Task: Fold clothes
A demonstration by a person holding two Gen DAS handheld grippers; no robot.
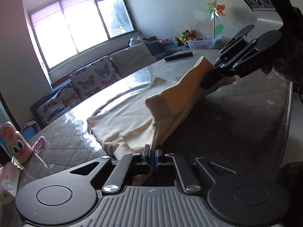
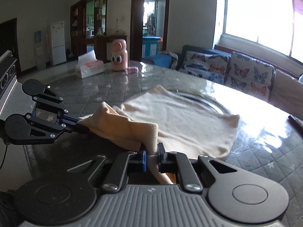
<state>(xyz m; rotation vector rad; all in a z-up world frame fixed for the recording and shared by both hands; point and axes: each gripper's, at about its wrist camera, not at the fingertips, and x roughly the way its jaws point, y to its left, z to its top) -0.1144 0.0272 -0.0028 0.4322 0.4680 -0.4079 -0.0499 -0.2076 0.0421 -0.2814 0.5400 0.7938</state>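
Cream garment edge pinched by left gripper, right gripper; no legible writing.

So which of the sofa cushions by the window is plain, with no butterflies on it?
The plain cream cushion at the end of the row, farthest from the pink bottle. The butterfly cushions beside it carry a coloured print; this one has none.

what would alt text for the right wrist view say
The right hand-held gripper and the left hand-held gripper each pinch the near edge of a cream cloth, lifted off a glossy grey quilted table.
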